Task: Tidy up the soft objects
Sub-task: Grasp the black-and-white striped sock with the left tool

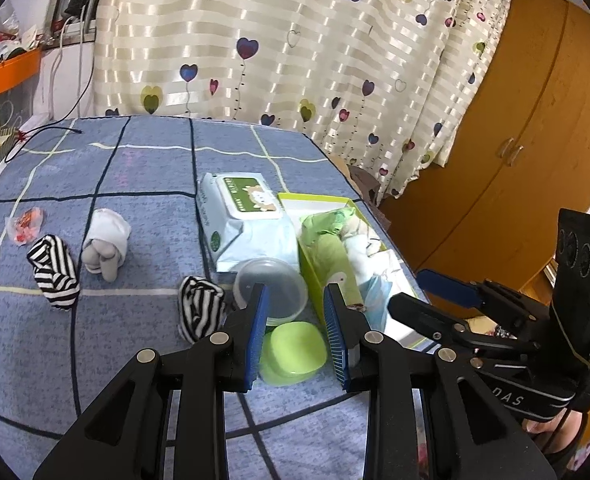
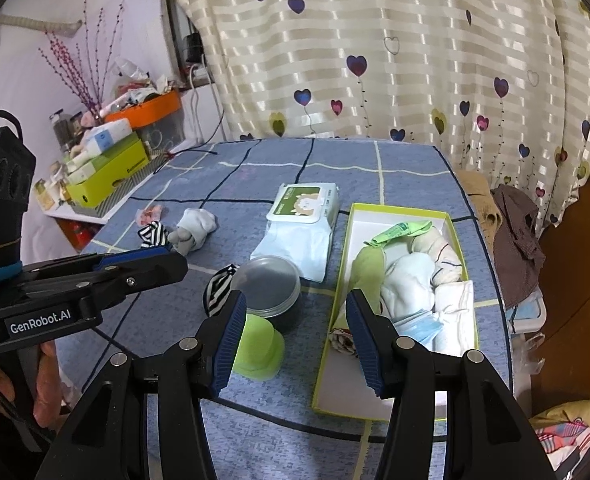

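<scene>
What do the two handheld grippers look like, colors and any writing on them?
Both are black plastic linkages with silver pivot pins and ribbed blue finger pads. The left gripper reads "GenRobot.AI" on its side and has a blue band around its handle; the right gripper shows letters "DAS" and a thin cable.

Print on wipes pack [image 2: 301,204] too small to read. Small red-and-clear packet [image 1: 25,226] at far left: contents unclear. Green box [image 2: 337,308] near contents partly hidden behind right gripper [image 2: 295,344] finger.
</scene>
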The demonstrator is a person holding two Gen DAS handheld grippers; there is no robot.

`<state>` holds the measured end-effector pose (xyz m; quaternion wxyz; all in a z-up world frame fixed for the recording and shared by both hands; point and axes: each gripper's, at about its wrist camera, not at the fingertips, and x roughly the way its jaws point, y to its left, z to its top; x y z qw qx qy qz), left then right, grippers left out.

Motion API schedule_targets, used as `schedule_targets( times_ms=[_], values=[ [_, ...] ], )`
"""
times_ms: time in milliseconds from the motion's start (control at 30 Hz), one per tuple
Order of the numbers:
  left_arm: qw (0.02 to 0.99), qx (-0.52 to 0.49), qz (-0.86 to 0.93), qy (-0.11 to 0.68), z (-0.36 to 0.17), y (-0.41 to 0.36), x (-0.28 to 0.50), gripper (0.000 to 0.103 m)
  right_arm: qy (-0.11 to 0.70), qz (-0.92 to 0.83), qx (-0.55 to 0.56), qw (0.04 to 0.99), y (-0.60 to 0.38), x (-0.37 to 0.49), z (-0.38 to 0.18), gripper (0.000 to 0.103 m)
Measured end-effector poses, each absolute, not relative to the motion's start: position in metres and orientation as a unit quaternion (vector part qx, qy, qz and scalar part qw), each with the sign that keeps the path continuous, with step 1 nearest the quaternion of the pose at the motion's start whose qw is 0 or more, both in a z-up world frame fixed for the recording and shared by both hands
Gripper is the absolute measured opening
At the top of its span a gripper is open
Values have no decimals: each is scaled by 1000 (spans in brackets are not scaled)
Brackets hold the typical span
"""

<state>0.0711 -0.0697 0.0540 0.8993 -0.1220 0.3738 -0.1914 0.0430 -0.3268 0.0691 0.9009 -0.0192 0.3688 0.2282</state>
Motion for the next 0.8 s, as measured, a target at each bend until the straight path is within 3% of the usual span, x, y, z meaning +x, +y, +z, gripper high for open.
schedule_targets(
  times_ms=[367,733,800],
  values=[
    [900,-126,-163,383,40,-42,76,30,371,243,-25,896,-314,45,67,52],
    [880,-118,-139,439,-16,-30,109,30,387,256,-31,885,-302,61,54,52],
    [875,-116,-143,448,-25,-33,115,37,391,258,-34,883,-299,65,51,52]
  ],
)
